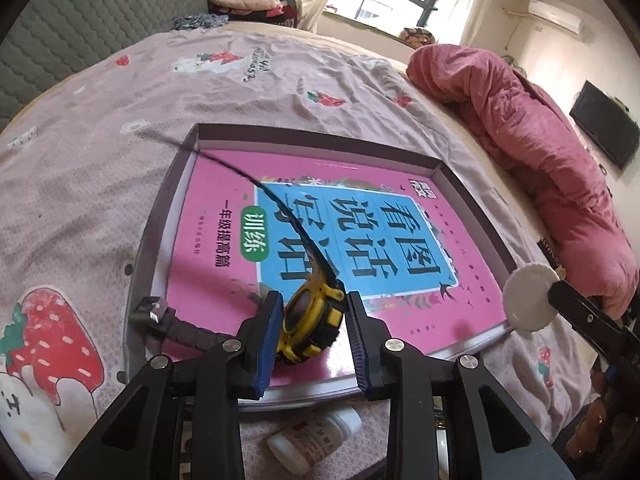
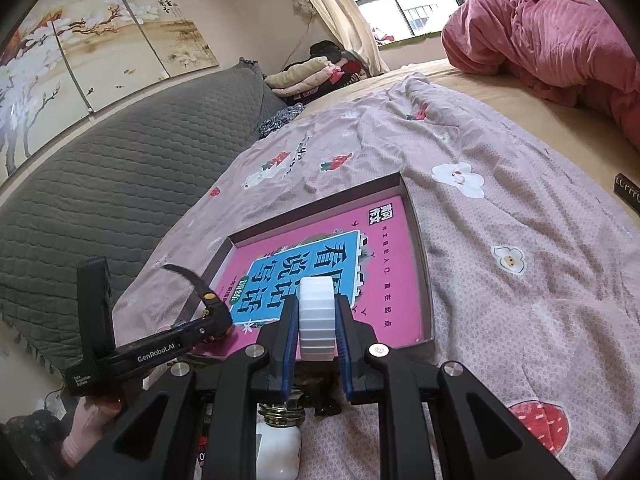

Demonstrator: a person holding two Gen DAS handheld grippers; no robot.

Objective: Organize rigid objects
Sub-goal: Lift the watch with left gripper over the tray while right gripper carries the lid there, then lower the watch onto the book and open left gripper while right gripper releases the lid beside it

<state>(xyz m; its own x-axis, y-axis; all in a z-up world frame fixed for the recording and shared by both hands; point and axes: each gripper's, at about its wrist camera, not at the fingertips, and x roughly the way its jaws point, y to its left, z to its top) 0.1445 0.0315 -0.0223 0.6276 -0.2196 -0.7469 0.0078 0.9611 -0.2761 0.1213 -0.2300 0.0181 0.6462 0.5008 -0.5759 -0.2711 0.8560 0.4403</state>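
While the left claw [image 1: 312,322] hangs tilted down over a shallow box [image 1: 182,184] on the bed [image 1: 100,128], its blue pads sit against both sides of a yellow watch [image 1: 310,320], pinching the case on edge just above the pink book [image 1: 224,216] that fills the box. The watch's long axis runs straight away from the claw: one black strap arcs up and forward past the box's far corner, the other trails left of the claw along the box's near edge. Off to its right, the right claw [image 2: 318,320] is pressed onto a ribbed white cap [image 2: 317,318], held on edge over the book's near end, its round face toward the left claw. Below and behind both claws, a white bottle [image 1: 316,438] lies on the bedspread, its threaded neck bare.
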